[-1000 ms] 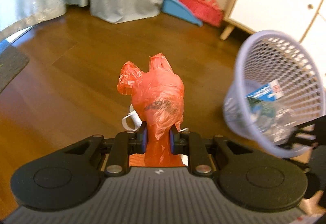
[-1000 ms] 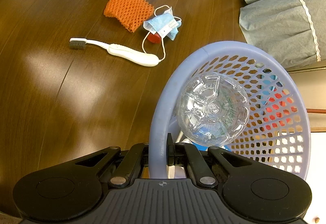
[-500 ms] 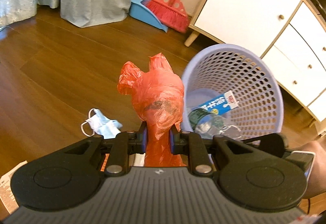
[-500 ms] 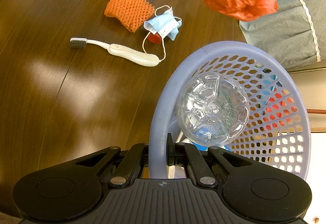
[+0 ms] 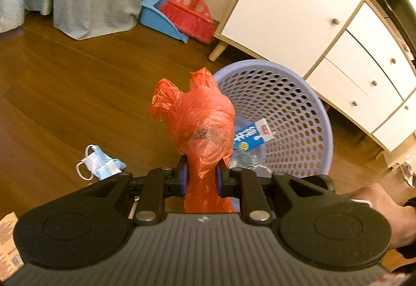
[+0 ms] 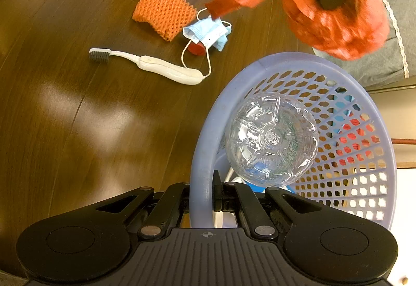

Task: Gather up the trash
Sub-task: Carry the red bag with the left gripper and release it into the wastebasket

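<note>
Left gripper (image 5: 201,176) was clamped tight on the neck of an orange plastic bag (image 5: 200,127), pads pinched in with only bag between them. Bag bulged up centre frame in the left wrist view, overlapping the near rim of the lavender mesh basket (image 5: 299,109) at right of centre. In the right wrist view the bag (image 6: 338,18) was blurred at upper right, just above the basket's far rim.

Right gripper (image 6: 205,197) was closed down on the basket rim (image 6: 200,156) at lower centre, rim wall sandwiched between the fingers.

Inside the basket: clear plastic bottle (image 6: 270,137), base facing the camera, and a blue-white carton (image 5: 252,136).

On the wood floor: blue face mask (image 6: 206,33) centre-top, touching an orange foam net (image 6: 163,11) to its left; white toothbrush (image 6: 156,67) below them, near the mask's ear loop. Something small and red under the mask, couldn't tell what.

Red broom (image 5: 192,15) and blue dustpan (image 5: 158,18) were at top centre of the left view, beside the white cabinet (image 5: 293,7).
</note>
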Available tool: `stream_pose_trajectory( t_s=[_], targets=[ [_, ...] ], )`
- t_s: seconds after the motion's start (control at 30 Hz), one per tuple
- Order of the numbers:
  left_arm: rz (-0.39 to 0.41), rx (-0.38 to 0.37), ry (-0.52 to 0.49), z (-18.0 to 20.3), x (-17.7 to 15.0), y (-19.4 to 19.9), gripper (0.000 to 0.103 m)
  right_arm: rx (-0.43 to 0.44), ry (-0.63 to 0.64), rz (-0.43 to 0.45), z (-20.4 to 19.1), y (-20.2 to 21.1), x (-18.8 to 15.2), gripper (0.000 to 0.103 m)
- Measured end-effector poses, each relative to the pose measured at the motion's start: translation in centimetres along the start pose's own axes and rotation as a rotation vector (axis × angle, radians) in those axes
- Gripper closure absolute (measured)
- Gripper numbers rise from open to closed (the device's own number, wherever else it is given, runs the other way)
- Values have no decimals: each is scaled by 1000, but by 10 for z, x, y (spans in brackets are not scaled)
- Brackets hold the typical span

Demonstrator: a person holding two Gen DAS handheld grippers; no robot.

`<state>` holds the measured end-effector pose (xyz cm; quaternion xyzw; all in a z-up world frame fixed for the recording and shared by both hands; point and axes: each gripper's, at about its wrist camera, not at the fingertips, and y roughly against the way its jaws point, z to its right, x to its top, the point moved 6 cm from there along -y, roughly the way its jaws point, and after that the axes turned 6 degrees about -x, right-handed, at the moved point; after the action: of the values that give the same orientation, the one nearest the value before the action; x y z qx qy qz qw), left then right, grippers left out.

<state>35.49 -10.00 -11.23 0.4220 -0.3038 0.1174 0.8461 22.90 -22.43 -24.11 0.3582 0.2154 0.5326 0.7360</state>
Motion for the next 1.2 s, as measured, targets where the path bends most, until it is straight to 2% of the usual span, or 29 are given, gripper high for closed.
stream_pose_trajectory(
  t_s=[0.57,1.2],
  targets=[
    [-39,-145,-29,41,13,-26,87,0,-1,-1,0,3,4,103],
    [-86,-223,-63,63,29,-62,84,1,-8,0,-1,3,5,103]
  ],
)
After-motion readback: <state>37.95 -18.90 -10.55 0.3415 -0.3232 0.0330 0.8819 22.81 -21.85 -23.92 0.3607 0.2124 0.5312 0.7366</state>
